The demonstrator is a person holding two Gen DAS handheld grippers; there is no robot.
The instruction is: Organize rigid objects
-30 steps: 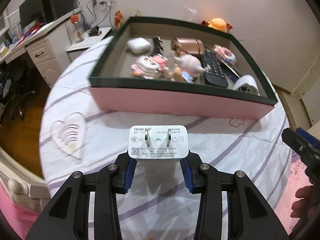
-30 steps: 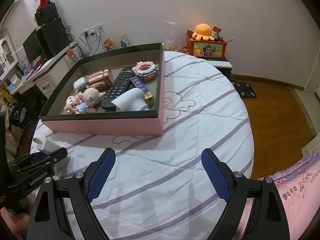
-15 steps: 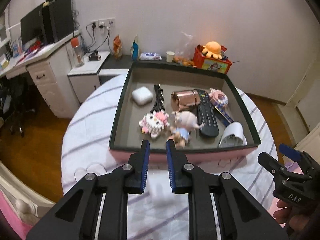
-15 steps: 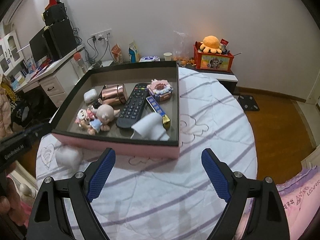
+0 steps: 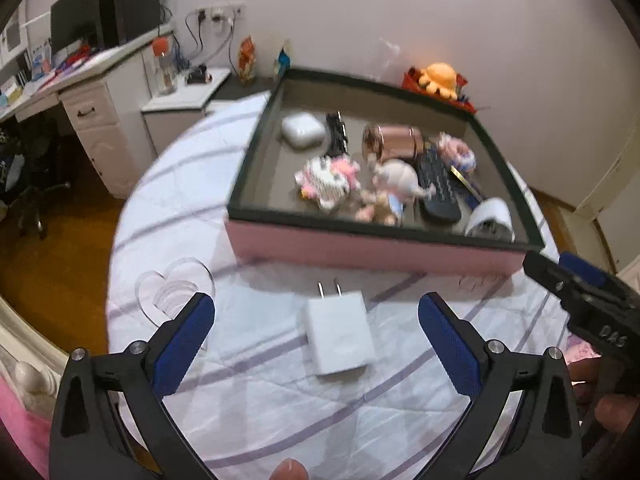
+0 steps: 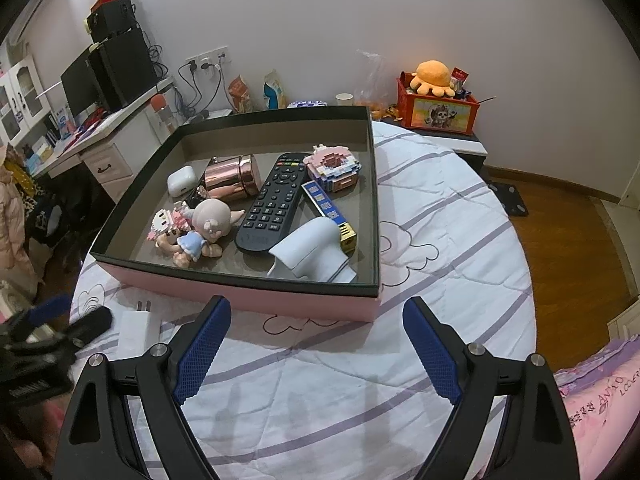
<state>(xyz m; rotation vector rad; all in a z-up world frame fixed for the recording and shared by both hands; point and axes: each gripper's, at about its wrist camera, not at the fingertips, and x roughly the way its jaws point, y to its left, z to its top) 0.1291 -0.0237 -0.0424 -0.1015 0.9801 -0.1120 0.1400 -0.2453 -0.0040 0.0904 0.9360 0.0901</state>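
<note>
We note both tongs share one build: left tongs [image 5: 316, 336] and right tongs [image 6: 316, 352] have black angular arms, blue cross-hatched pads [image 6: 202, 350], silver screws [image 5: 495, 346]. White "DAS" lettering marks the right body.

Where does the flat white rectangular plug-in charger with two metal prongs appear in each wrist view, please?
Left wrist view: the white charger lies lower centre on the striped quilt, between the open left gripper's blue pads.
Right wrist view: lower left, before the box's near corner.
Shared landmark: the pink box with a dark rim.
</note>
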